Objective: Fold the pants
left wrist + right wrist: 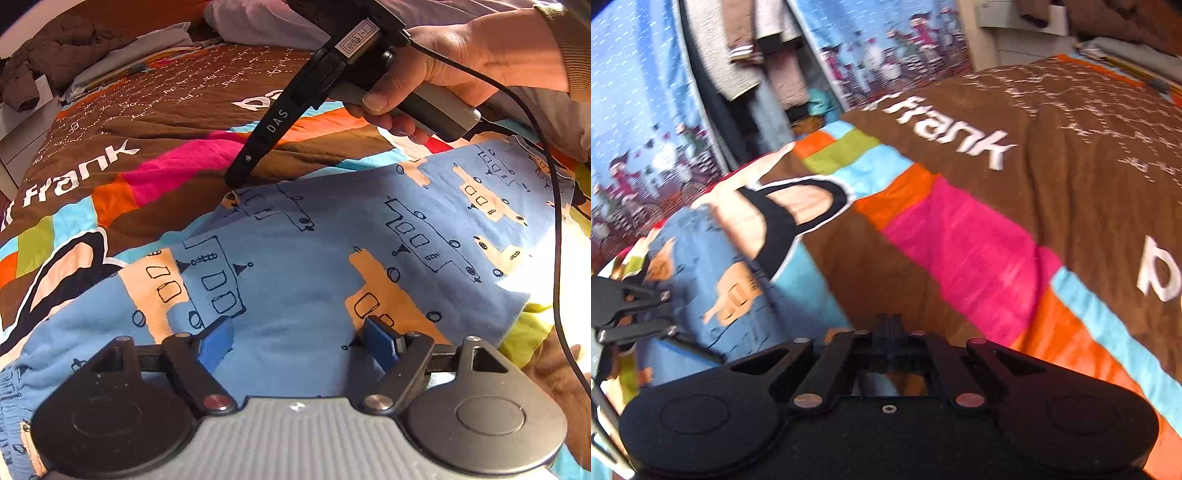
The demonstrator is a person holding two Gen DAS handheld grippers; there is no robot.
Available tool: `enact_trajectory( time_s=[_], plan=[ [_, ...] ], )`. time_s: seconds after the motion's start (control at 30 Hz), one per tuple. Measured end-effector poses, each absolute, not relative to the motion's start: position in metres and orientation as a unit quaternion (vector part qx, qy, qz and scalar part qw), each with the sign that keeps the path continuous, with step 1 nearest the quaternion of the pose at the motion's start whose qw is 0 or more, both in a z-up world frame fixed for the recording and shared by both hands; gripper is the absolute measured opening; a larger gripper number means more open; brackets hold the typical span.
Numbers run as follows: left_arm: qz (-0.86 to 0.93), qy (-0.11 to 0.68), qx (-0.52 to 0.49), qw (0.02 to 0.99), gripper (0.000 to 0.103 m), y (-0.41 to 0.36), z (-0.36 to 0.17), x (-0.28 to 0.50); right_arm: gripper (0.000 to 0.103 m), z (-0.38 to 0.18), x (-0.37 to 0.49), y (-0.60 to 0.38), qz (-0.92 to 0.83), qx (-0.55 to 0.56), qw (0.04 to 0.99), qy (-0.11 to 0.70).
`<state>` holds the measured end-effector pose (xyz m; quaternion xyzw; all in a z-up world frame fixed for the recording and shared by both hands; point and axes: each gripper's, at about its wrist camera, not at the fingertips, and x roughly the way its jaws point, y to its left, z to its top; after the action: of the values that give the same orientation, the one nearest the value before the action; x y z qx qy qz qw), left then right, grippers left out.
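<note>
Blue printed pants [295, 258] beneath the wide-open left gripper [299, 343]; right gripper [891, 332] closed, its grip on the hem indiscernible, blurred.

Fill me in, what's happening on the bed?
A person holds a gripper in each hand over blue printed pants spread on a colourful bedspread. The left gripper hovers over the pants, jaws wide with nothing between them. The right gripper, jaws shut, has its tip at the pants' far edge. No fold shows yet.

Blue pants [303, 258] printed with black-outlined and orange trains. Brown blanket [155, 125] banded in pink, orange, cyan and green, lettered white. Blue curtain [635, 110] with figures.
</note>
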<state>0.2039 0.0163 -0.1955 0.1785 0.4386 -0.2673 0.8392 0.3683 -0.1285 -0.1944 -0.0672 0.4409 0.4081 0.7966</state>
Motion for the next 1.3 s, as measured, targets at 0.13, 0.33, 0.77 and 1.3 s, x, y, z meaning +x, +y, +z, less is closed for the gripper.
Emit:
enact_trajectory(
  time_s=[0.13,0.33,0.77,1.3],
  plan=[
    [-0.269,0.437,0.178,0.840,0.083,0.018,-0.195,0.203,0.018,-0.173,0.351,-0.137,0.418,-0.042,0.806,0.416],
    [-0.266,0.440,0.176,0.840,0.083,0.020,-0.194,0.202,0.023,-0.184,0.317,-0.133,0.473,0.001,0.755,0.454],
    [-0.254,0.447,0.173,0.840,0.087,0.020,-0.194,0.201,0.033,-0.190,0.273,-0.191,0.349,0.002,0.817,0.458],
    [-0.416,0.404,0.259,0.772,0.088,-0.158,-0.166,0.228,0.082,-0.146,0.032,-0.384,-0.082,0.287,0.883,0.363]
  ],
)
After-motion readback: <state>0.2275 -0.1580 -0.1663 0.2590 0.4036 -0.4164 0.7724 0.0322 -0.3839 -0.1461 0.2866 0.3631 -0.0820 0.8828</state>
